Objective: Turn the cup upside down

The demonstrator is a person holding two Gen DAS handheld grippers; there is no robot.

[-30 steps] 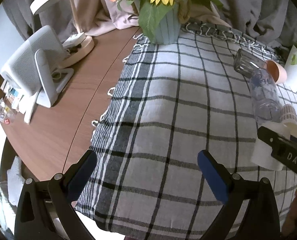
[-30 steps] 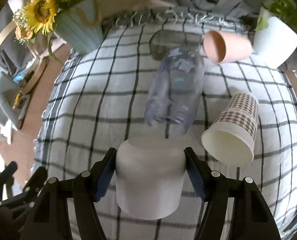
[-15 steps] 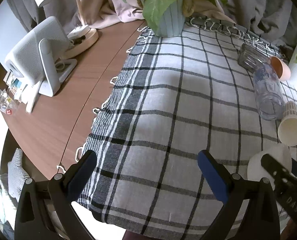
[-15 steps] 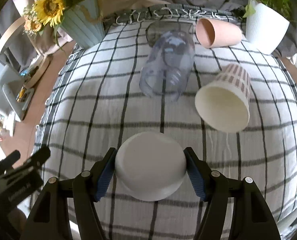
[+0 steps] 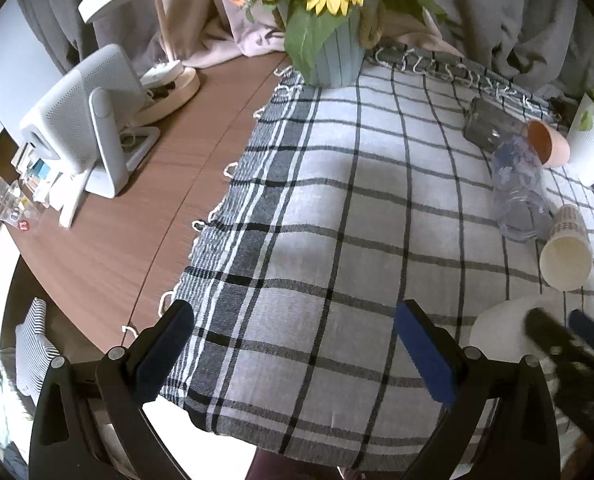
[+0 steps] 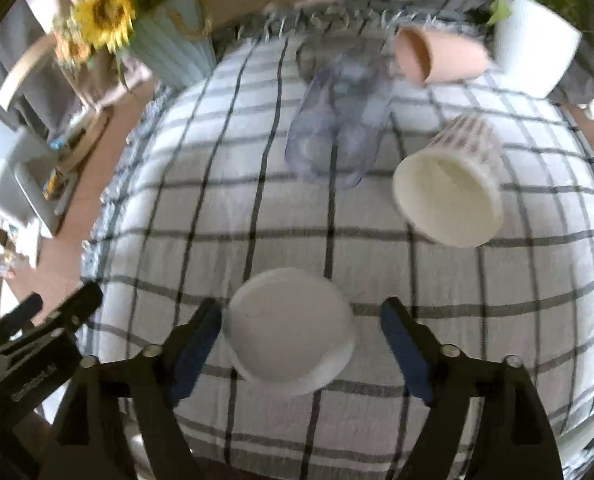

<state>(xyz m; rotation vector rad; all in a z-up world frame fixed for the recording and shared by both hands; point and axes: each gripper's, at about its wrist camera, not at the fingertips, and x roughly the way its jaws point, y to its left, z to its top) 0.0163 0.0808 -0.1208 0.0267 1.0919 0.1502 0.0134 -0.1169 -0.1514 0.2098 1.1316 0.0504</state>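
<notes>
1. Spreading apart since a moment ago, the right tool (image 6: 301,344) is no longer pinching the white cup (image 6: 289,330); its blue pads (image 6: 403,354) are now standing clear on the right and only close beside it on the left.
2. Sitting upside down on the checked cloth (image 6: 257,200) at the near edge of the counter (image 5: 137,216), the white cup is showing its flat base upward, so the flip is looking done.
3. Hovering spread and empty over the near left of the cloth, the left tool (image 5: 293,340) is gripping nothing.
4. Risk is lying in the retreat: the left pad is sitting so close that pulling back crookedly could drag or tip the light cup, and the soft cloth near the edge is offering little grip.
5. Lying on its side to the far right, a patterned paper cup (image 6: 449,192) is showing an empty inside.
6. Beyond it, a clear plastic bottle (image 6: 341,124) and a pink cup (image 6: 437,58) are also lying down; no contents are showing.
7. Standing far left, a blue vase (image 5: 333,56) is holding sunflowers; a white planter (image 6: 537,44) is holding greenery.
</notes>
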